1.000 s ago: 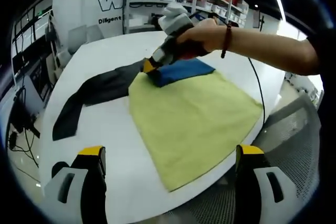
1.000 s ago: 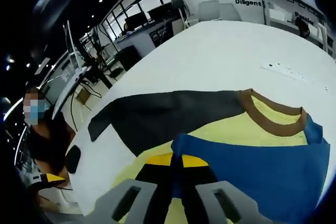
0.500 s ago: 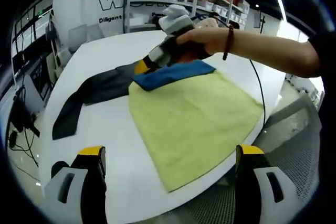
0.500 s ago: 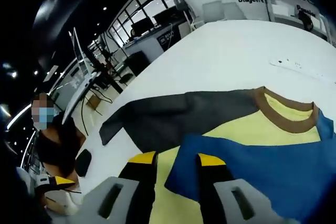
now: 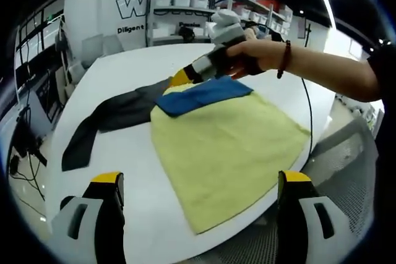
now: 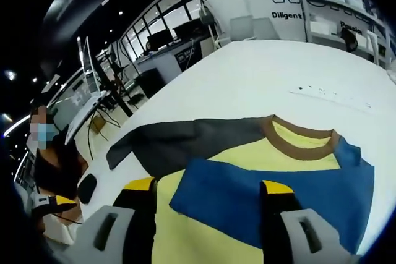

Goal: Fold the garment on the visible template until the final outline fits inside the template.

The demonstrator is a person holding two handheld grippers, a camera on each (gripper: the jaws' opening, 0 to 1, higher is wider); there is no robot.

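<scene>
Garment (image 5: 229,146) flat on white worktop (image 5: 124,146), blue sleeve (image 6: 272,193) folded across yellow body, dark sleeve (image 6: 179,143) still spread out; right gripper (image 6: 207,193) fingers apart above blue sleeve, left gripper (image 5: 201,183) fingers apart, empty.
</scene>
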